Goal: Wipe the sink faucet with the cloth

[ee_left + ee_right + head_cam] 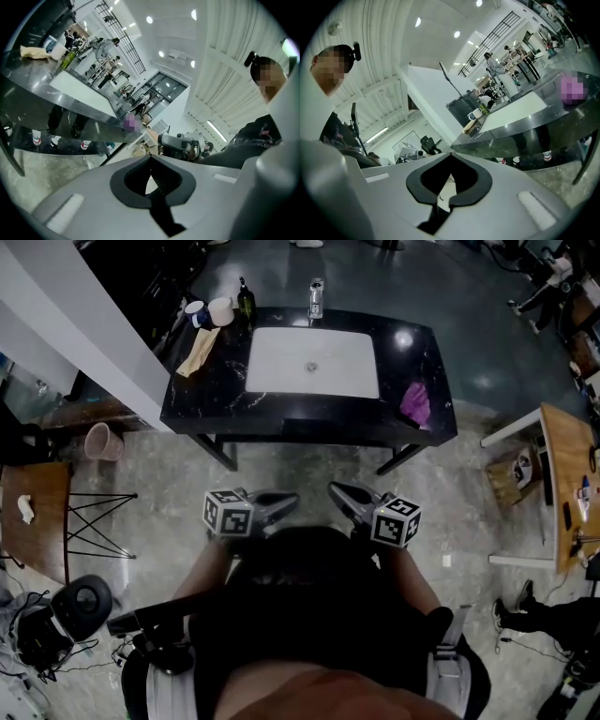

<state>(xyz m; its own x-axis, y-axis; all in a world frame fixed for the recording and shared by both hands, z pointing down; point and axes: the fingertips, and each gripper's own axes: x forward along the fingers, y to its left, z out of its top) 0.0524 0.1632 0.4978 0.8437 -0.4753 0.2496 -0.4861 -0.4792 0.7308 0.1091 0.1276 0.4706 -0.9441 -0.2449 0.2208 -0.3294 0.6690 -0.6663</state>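
only the head view shows the faucet (316,298); both gripper views catch the purple cloth (571,89) on the black surface (206,390). left gripper (286,503) and right gripper (339,493): fingers pressed together, empty.

A black counter (427,352) holds a white sink (312,362), faucet (316,298), purple cloth (415,402), two cups (220,311), bottle (246,300) and beige rag (198,351).

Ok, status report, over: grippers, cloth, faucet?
Shut, empty: left gripper, right gripper, short of counter. Untouched purple cloth right of sink. Nothing blocks faucet.
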